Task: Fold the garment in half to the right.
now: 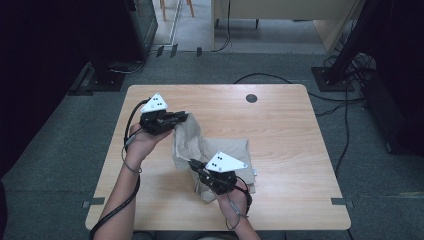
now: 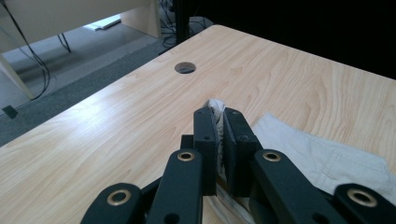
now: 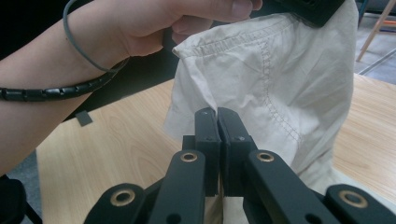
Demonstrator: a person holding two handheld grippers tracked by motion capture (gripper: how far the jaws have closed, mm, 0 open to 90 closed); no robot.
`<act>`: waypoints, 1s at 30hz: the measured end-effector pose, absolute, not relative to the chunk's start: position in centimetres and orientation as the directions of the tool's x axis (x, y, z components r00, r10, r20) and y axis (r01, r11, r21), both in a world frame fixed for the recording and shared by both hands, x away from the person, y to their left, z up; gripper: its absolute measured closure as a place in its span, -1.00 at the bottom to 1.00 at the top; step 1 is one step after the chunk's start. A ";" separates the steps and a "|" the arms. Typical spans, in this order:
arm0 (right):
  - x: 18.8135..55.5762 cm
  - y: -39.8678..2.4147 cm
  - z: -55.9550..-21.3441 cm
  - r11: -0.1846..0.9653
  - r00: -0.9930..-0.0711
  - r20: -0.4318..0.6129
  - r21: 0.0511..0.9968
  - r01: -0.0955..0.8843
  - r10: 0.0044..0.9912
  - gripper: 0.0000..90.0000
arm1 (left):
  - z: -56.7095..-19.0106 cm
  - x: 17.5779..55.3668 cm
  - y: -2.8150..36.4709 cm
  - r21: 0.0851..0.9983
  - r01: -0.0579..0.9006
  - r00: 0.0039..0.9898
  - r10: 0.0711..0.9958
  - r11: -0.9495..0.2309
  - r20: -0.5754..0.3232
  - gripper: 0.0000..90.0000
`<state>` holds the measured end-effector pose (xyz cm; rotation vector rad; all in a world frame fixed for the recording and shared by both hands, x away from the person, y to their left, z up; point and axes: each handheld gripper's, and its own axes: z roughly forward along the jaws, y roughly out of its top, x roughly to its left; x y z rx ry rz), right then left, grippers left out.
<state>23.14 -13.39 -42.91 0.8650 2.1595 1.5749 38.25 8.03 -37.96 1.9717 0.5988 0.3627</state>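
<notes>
Cloth (image 1: 192,142): pale beige, off-white in the folds; tone-on-tone stitched seams.
Left gripper (image 1: 181,118): matte black body, brass-coloured rivets, white three-cornered plate with small black dots.
Right gripper (image 1: 195,164): same black, same white dotted plate.
Table (image 1: 285,135): light blond wood grain; dark grey round hole at 1 o'clock from the cloth.
Floor (image 1: 60,145): grey-green speckled carpet.
Cable (image 1: 115,210): black.
Wrist band (image 3: 79,51): grey.
</notes>
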 end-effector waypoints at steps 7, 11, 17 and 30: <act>22.9 -15.1 -44.1 0.212 -0.740 0.072 0.935 0.283 0.669 0.95 | -39.3 38.4 6.5 0.896 0.231 0.860 0.510 -0.378 -0.006 0.90; 22.9 -15.9 -44.6 0.212 -0.731 0.079 0.931 0.297 0.678 0.95 | -40.2 38.9 5.8 0.896 0.248 0.867 0.497 -0.369 -0.035 0.89; 22.8 -17.1 -45.6 0.213 -0.720 0.085 0.925 0.313 0.688 0.94 | -41.8 39.2 5.0 0.908 0.243 0.891 0.448 -0.343 -0.069 0.89; 22.8 -19.1 -47.6 0.195 -0.687 0.112 0.915 0.353 0.718 0.94 | -44.3 40.0 3.0 0.894 0.266 0.899 0.428 -0.359 -0.095 0.89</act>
